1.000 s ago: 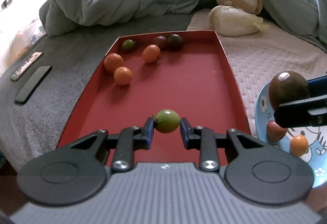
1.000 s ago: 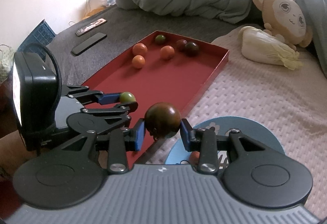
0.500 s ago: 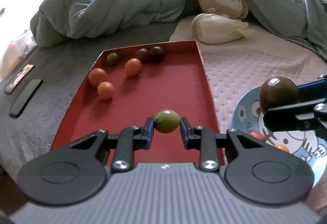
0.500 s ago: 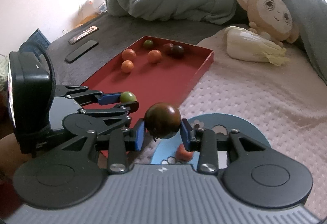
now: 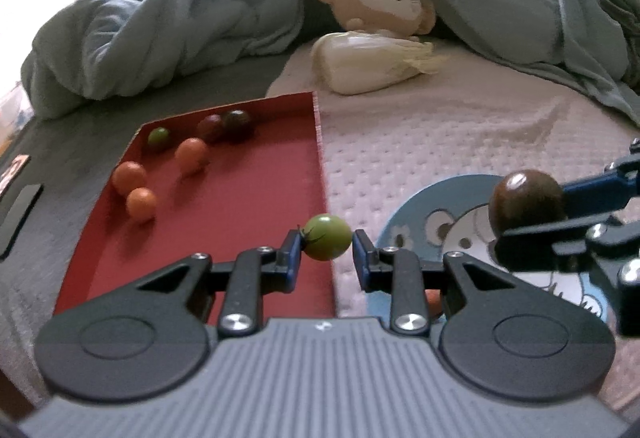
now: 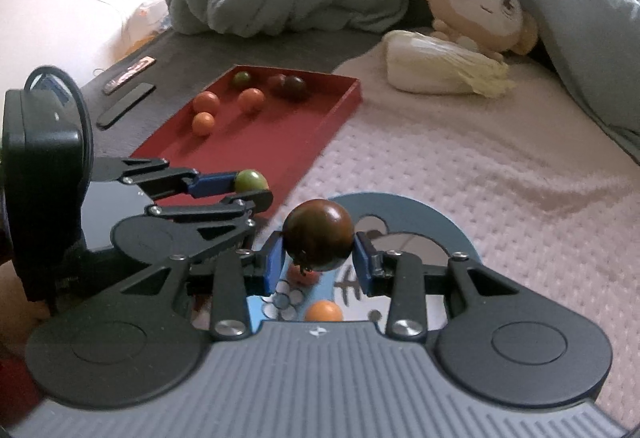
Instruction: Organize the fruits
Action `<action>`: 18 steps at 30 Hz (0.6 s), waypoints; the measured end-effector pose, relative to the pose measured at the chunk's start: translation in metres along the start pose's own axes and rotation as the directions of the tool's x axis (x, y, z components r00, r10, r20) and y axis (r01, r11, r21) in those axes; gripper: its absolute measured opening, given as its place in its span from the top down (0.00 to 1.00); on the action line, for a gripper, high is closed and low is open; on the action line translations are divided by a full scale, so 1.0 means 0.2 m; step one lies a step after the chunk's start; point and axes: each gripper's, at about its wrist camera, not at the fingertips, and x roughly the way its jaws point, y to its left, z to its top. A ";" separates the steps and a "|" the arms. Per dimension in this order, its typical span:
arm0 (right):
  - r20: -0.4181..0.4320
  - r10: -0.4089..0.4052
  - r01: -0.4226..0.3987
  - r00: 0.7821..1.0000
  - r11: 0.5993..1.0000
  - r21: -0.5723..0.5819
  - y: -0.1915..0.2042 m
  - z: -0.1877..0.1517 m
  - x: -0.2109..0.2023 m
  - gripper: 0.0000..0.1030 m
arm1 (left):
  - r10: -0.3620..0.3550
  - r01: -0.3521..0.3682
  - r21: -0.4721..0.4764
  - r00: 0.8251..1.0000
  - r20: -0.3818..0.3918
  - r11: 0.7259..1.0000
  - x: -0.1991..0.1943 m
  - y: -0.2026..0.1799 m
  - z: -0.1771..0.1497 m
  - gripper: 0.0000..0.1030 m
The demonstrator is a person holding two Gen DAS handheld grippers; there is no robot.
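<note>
Gripping a green tomato point(image 5: 328, 242), the left gripper point(image 5: 325, 252) is at the lower centre of the left view, its pads pressed on both sides of the fruit. The tomato hangs over the right wall of the red tray point(image 5: 256, 238), at the edge next to the blue plate point(image 5: 408, 210). In the right view the right gripper point(image 6: 318, 258) is clenched on a dark tomato point(image 6: 318, 234), which is above the plate point(image 6: 416, 214); below it, on the plate, lie a red tomato point(image 6: 300, 276) and an orange one point(image 6: 323, 311).

Six fruits remain in the far part of the tray: three orange point(image 5: 141, 203), one small green point(image 5: 159, 136) and two dark ones point(image 5: 238, 123) that touch each other. Tray and plate rest on a bed point(image 5: 460, 134). Behind them, in the upper part of both views, are a cabbage point(image 5: 372, 64), a plush monkey point(image 5: 384, 0) and a grey-blue blanket point(image 5: 168, 38). A phone point(image 6: 126, 105) lies at the left.
</note>
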 end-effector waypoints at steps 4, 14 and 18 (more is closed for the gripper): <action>-0.011 -0.021 0.021 1.000 1.000 0.013 -0.06 -0.04 -0.01 0.59 | -0.018 0.018 0.014 1.000 -0.002 1.000 0.03 -0.06 0.02 0.70; -0.078 -0.047 0.048 0.996 0.999 0.012 -0.13 -0.12 0.03 0.59 | -0.046 0.047 0.041 0.999 -0.023 0.998 0.11 -0.20 0.02 0.70; -0.110 -0.062 0.063 0.992 0.998 0.007 -0.14 -0.14 0.06 0.59 | -0.051 0.052 0.054 0.998 -0.034 0.997 0.15 -0.23 0.01 0.70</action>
